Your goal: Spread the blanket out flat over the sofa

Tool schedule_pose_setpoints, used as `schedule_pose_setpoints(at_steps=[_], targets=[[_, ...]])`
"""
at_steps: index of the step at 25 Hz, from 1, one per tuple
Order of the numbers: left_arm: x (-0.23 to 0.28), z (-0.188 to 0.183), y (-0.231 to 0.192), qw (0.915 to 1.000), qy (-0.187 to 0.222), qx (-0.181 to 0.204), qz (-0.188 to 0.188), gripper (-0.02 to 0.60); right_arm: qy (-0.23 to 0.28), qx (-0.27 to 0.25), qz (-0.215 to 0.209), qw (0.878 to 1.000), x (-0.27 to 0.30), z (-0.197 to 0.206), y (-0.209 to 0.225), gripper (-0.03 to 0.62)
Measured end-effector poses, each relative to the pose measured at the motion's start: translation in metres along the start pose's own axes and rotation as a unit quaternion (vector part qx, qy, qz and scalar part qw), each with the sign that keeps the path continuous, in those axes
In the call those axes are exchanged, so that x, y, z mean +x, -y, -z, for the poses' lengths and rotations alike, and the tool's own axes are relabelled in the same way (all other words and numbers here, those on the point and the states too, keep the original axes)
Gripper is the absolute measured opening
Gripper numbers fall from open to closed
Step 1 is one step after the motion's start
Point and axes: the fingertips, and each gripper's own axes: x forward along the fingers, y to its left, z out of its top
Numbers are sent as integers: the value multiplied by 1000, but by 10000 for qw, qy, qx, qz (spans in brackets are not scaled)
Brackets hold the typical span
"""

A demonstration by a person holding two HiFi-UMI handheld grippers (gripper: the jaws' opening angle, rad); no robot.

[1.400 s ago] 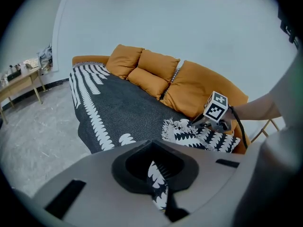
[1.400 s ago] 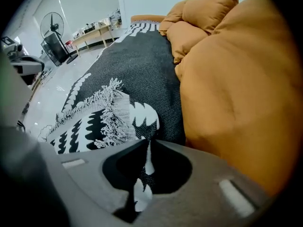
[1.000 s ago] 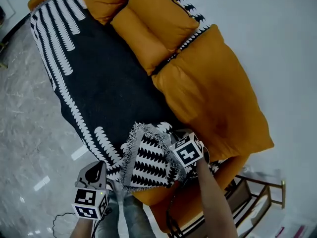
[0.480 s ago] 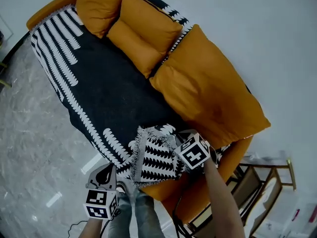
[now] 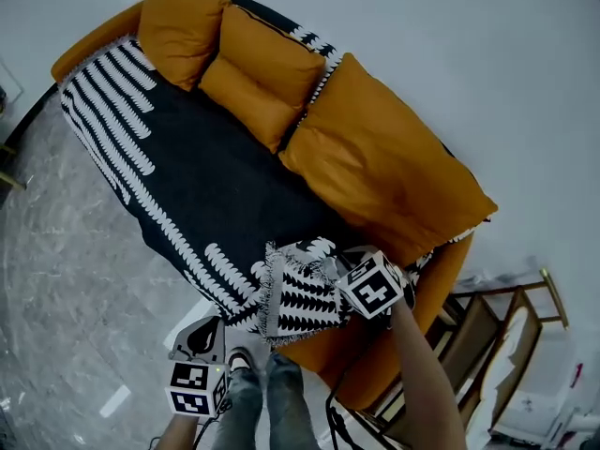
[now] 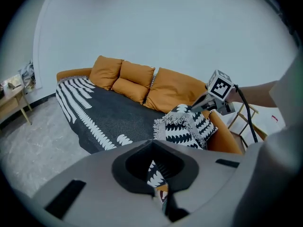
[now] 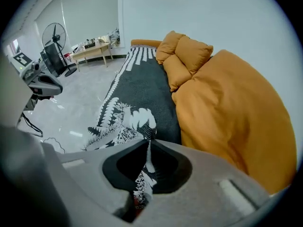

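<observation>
A black blanket (image 5: 206, 186) with white leaf stripes lies over the seat of an orange sofa (image 5: 394, 167). Its near corner is bunched into a fringed, folded flap (image 5: 295, 293) at the sofa's near end. My right gripper (image 5: 345, 275) is shut on the flap's right edge, and patterned cloth (image 7: 142, 174) runs between its jaws. My left gripper (image 5: 202, 334) is lower left, off the sofa's front edge. Patterned cloth (image 6: 154, 171) also shows pinched in its jaws. From the left gripper view, the flap (image 6: 187, 126) hangs under the right gripper's cube (image 6: 220, 86).
Two orange cushions (image 5: 183, 17) (image 5: 262, 73) lean on the backrest. A wooden frame table (image 5: 487, 336) stands right of the sofa's near end. A person's legs (image 5: 267, 401) and a cable (image 5: 337, 420) are below. A fan (image 7: 54, 41) and a desk (image 7: 92, 48) stand across the marble floor.
The view has pulled back and the sofa sits higher in frame. Both grippers have shifted slightly right and lower, and the folded corner has gone with the right one.
</observation>
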Motion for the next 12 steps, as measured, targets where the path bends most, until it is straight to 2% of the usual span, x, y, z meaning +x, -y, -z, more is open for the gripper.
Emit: schedule_pose_setpoints(at_steps=[6, 12], targets=[[-30, 2, -1, 9998, 6, 179, 57, 5, -25, 136, 41, 9999, -31, 2, -14, 23], [-42, -5, 4, 9997, 103, 197, 134, 5, -113, 75, 53, 9999, -51, 11, -18, 23]])
